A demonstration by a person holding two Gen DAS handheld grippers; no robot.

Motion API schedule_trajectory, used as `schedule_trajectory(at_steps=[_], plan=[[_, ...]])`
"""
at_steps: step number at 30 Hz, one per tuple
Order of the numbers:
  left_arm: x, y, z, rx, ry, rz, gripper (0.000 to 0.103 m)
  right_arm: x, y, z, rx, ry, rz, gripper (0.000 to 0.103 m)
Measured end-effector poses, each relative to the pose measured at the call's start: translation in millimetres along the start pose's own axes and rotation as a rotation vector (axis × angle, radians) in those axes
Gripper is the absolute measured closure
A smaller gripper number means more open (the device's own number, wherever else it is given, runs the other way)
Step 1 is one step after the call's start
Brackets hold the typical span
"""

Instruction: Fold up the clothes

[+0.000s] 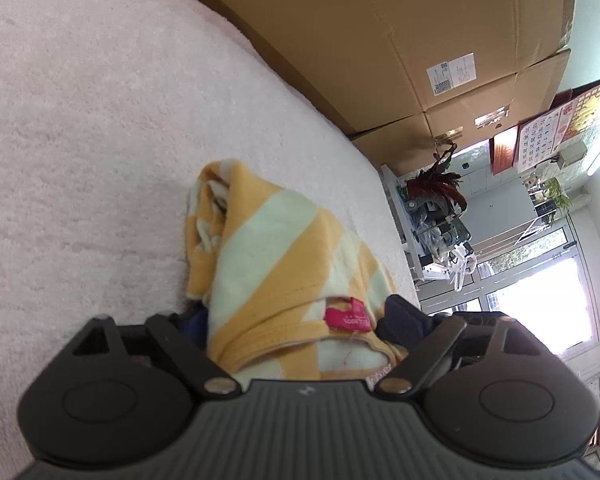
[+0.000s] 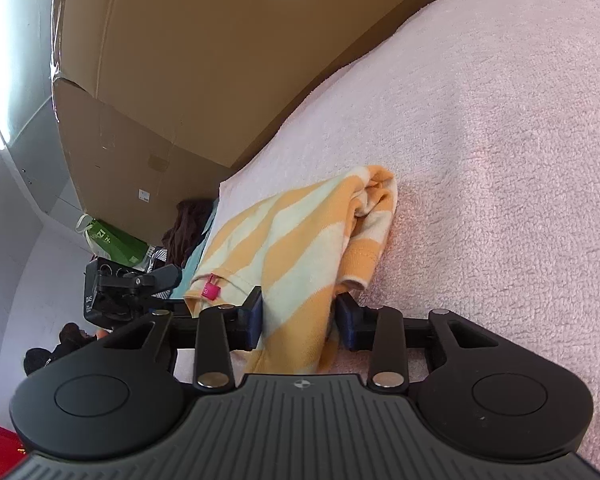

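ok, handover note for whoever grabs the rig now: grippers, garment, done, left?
Left gripper: jaws apart around the collar end of the yellow-and-white striped garment, by its pink tag; pads not clearly pressing.
Right gripper: fingers either side of the garment's near edge; a gap shows at one pad, so no firm grip.
Garment: bunched in a loose heap on the pink fleece blanket, cardboard boxes behind.
Done: both ends lined up for a grasp.
Left: close both, lift, spread flat, then fold.
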State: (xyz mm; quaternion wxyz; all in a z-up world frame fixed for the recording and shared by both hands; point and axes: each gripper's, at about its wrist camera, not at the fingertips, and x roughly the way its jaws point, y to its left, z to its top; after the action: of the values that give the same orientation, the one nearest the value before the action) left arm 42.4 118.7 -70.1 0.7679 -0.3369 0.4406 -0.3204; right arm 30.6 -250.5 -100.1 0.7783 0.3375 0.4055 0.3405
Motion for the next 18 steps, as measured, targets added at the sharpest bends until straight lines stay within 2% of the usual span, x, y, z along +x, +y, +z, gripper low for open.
schedule_trajectory(at_steps=[1,2,3,6,18], plan=[[-1.1,3.2,-1.1,0.005,-0.006,0.0,0.039,0.5,1.7,-0.8,-0.013,-0.003,-0.007,0.067],[-2.0,6.6,-1.9,0.007,-0.012,0.0,0.049,1.1,2.7,-1.2,-0.021,-0.005,-0.013,0.067],[-2.8,10.0,-2.6,0.008,-0.016,-0.002,0.055,1.5,3.4,-1.6,-0.027,-0.007,-0.017,0.067],[-3.8,14.7,-5.3,0.017,-0.031,-0.021,0.063,2.6,4.4,-2.0,-0.038,-0.014,-0.024,0.068],[-7.7,9.0,-20.9,0.083,-0.129,-0.034,0.072,3.9,8.9,-3.6,-0.033,-0.025,-0.045,0.07]])
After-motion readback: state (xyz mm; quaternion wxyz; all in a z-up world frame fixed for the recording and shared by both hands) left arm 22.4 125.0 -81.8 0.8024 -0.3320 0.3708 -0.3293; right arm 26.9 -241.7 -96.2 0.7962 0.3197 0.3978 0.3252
